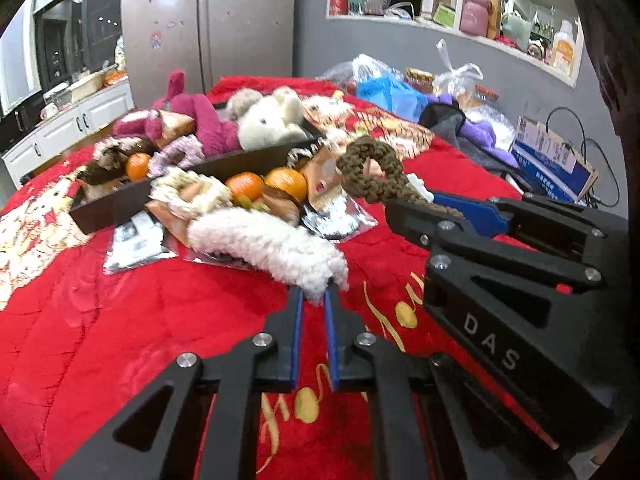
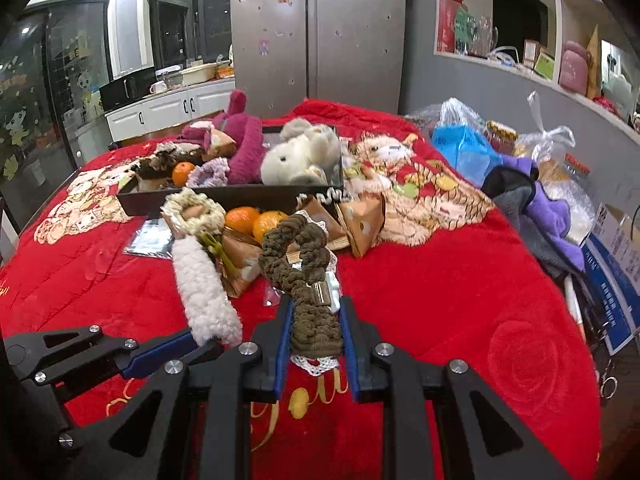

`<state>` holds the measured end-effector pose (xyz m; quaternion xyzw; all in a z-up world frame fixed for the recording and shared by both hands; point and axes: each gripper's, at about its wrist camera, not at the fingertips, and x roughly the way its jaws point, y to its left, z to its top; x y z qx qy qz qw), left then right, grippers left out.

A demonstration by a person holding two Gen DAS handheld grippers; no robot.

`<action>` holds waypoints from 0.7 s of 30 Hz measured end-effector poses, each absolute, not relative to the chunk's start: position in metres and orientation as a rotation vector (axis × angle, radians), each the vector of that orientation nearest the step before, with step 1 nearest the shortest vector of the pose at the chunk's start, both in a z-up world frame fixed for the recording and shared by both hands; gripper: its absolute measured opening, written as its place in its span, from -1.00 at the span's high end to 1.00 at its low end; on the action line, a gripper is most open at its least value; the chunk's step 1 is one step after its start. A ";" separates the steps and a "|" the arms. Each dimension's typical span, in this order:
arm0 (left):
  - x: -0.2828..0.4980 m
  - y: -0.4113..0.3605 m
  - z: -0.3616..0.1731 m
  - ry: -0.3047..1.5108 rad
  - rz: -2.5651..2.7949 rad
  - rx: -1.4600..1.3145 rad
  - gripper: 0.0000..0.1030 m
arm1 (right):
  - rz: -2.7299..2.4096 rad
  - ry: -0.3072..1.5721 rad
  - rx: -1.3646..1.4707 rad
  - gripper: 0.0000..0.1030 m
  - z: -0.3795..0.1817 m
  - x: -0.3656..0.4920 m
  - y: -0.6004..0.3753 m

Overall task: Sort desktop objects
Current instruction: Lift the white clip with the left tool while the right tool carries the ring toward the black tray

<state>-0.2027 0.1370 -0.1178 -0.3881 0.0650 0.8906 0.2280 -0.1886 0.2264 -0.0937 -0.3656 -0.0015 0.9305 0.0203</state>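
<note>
Scrunchies are clamped for sorting: left gripper [image 1: 314, 300] pinches the white fleece scrunchie [image 1: 264, 246], right gripper [image 2: 316, 312] the olive scrunchie [image 2: 298, 256], near the dark tray [image 2: 240, 196].

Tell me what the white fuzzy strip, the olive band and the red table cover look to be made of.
White strip, pinched in the left gripper: fleecy, sherpa-like pile, matte; curly nubs show.
Olive band, clamped in the right gripper: knitted or crocheted yarn, matte and ribbed, with a shiny metal-looking clasp.
Red cover: plush fabric with a soft sheen, embossed rose and gold lettering; probably synthetic.
</note>
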 end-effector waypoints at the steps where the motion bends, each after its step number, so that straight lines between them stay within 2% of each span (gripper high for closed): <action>1: -0.201 0.134 -0.113 0.181 2.464 -1.055 0.82 | 2.891 -0.008 -1.128 0.56 -0.091 -0.187 0.225; 16: -0.186 0.105 -0.099 0.129 2.501 -1.025 0.90 | 2.966 -0.097 -1.052 0.56 -0.064 -0.168 0.188; 18: -0.185 0.104 -0.097 0.121 2.506 -1.018 1.00 | 2.967 -0.101 -1.050 0.56 -0.062 -0.167 0.189; 21: -0.183 0.102 -0.090 0.118 2.520 -0.995 1.00 | 2.967 -0.100 -1.030 0.56 -0.057 -0.164 0.190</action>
